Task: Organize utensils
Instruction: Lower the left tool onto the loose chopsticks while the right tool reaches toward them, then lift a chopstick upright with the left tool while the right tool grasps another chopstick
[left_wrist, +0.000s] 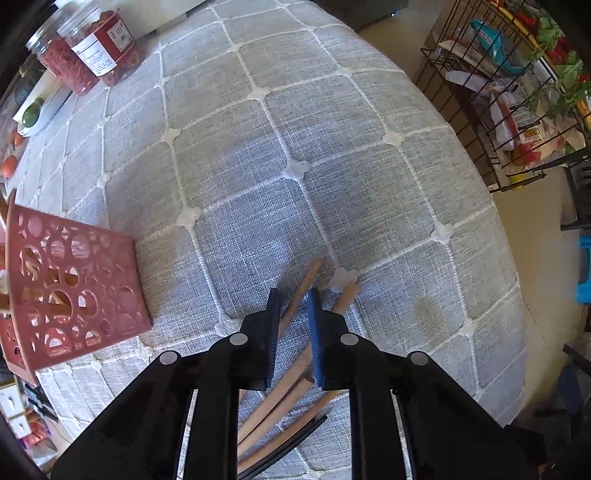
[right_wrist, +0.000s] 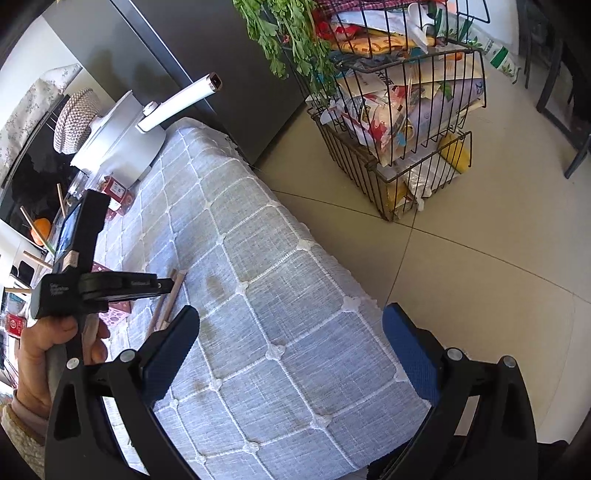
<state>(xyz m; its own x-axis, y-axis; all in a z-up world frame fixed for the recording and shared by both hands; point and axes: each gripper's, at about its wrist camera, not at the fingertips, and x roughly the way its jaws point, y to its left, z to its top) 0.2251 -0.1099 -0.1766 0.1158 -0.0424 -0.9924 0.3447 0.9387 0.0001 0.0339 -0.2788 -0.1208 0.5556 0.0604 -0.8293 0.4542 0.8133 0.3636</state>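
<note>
The left wrist view shows the left hand-held gripper pointing down at a bundle of chopsticks lying on the cloth-covered counter, its blue pads narrowed around one stick, beside a pink perforated basket. Only the right wrist view shows the right hand-held gripper, jaws wide and empty, and the person's hand holding the left tool.

I count five chopsticks on the desk, one pink basket, and two jars.
</note>
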